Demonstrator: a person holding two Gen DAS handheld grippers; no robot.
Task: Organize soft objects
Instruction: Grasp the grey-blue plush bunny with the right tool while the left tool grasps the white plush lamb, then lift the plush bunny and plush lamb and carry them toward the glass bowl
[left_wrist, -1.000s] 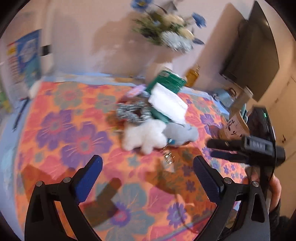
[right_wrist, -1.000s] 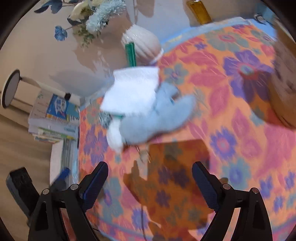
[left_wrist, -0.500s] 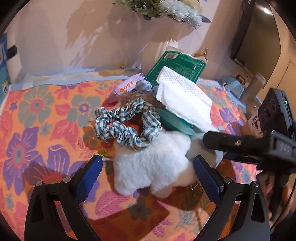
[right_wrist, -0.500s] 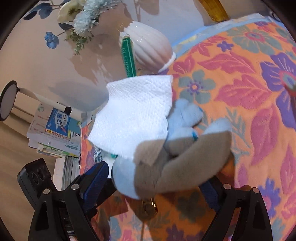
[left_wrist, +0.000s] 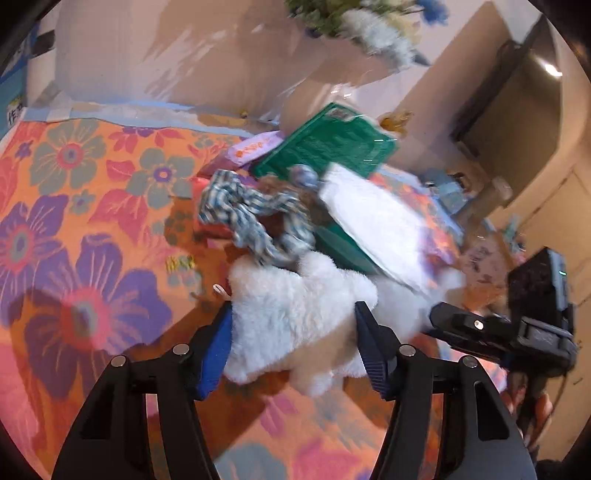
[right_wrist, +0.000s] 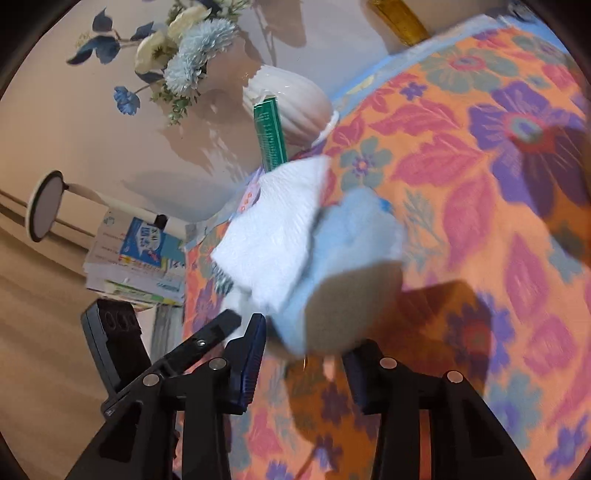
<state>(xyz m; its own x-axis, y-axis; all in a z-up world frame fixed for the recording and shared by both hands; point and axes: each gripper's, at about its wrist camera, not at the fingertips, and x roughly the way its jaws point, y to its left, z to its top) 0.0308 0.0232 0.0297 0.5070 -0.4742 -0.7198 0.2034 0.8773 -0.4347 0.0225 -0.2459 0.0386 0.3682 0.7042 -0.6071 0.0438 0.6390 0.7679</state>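
My left gripper (left_wrist: 293, 332) is shut on a fluffy white plush toy (left_wrist: 295, 310) lying on the floral tablecloth (left_wrist: 92, 221). Behind it lie a blue-and-white checked scrunchie (left_wrist: 255, 218), a white paper napkin (left_wrist: 373, 225) and a green flat packet (left_wrist: 325, 147). My right gripper (right_wrist: 304, 354) is shut on a light blue plush toy (right_wrist: 343, 273), with the napkin (right_wrist: 273, 236) draped over its left side. The right gripper shows in the left wrist view (left_wrist: 498, 332) at the right, and the left gripper in the right wrist view (right_wrist: 173, 354) at lower left.
A white ribbed vase (right_wrist: 291, 107) with blue and white flowers (right_wrist: 184, 62) stands at the wall behind the pile. A stack of books (right_wrist: 136, 258) sits beyond the table's left end. A dark screen (left_wrist: 517, 122) hangs on the far right wall.
Both grippers have closed from wide open. The left one now squeezes the white plush and the right one squeezes the blue plush. Both views are closer and blurred by motion.
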